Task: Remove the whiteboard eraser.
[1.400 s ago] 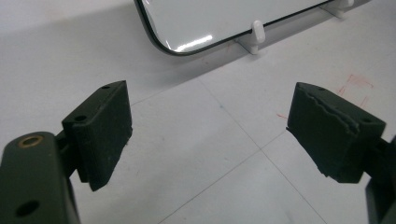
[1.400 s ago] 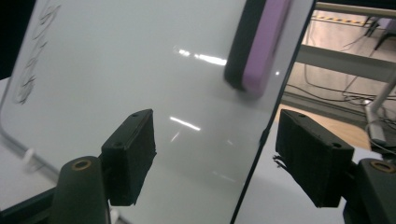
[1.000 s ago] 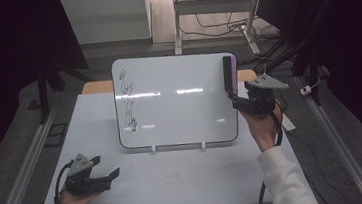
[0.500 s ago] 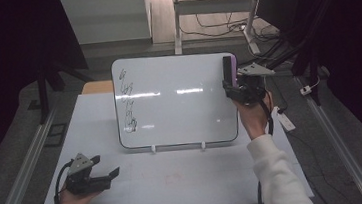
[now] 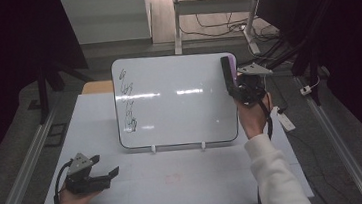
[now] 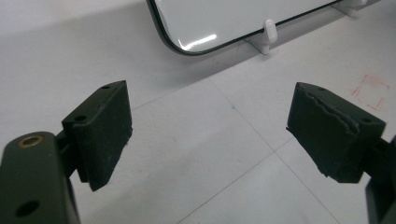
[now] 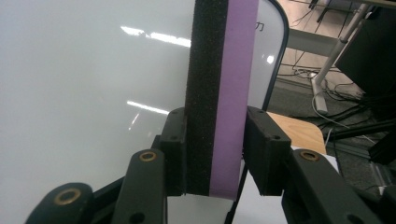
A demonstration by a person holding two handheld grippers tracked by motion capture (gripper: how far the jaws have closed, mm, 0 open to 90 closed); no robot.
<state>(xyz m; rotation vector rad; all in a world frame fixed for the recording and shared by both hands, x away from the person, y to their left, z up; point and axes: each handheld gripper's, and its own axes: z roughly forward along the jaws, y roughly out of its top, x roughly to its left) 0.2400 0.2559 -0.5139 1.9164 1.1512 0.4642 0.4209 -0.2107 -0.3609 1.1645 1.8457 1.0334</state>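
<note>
A whiteboard (image 5: 179,102) stands upright on two small white feet at the middle of the table, with black scribbles (image 5: 128,102) down its left side. A purple eraser with a black foam face (image 5: 228,75) stands on end against the board's right edge. My right gripper (image 5: 236,90) has just been closing, and its pads now press both sides of the eraser (image 7: 224,70), foam side toward the board (image 7: 93,70). My left gripper (image 5: 111,175) rests low at the table's front left with nothing between its wide-apart fingers (image 6: 105,126).
The white table top (image 5: 186,177) carries a faint red square mark (image 6: 371,91) in front of the board. One white board foot (image 6: 267,35) stands near the left gripper. Desk legs and cables (image 5: 221,22) lie on the floor behind; a white tag (image 5: 285,120) lies at the table's right edge.
My right gripper moved left to the board's right edge and closed its jaws on the eraser. The left gripper stayed where it was.
</note>
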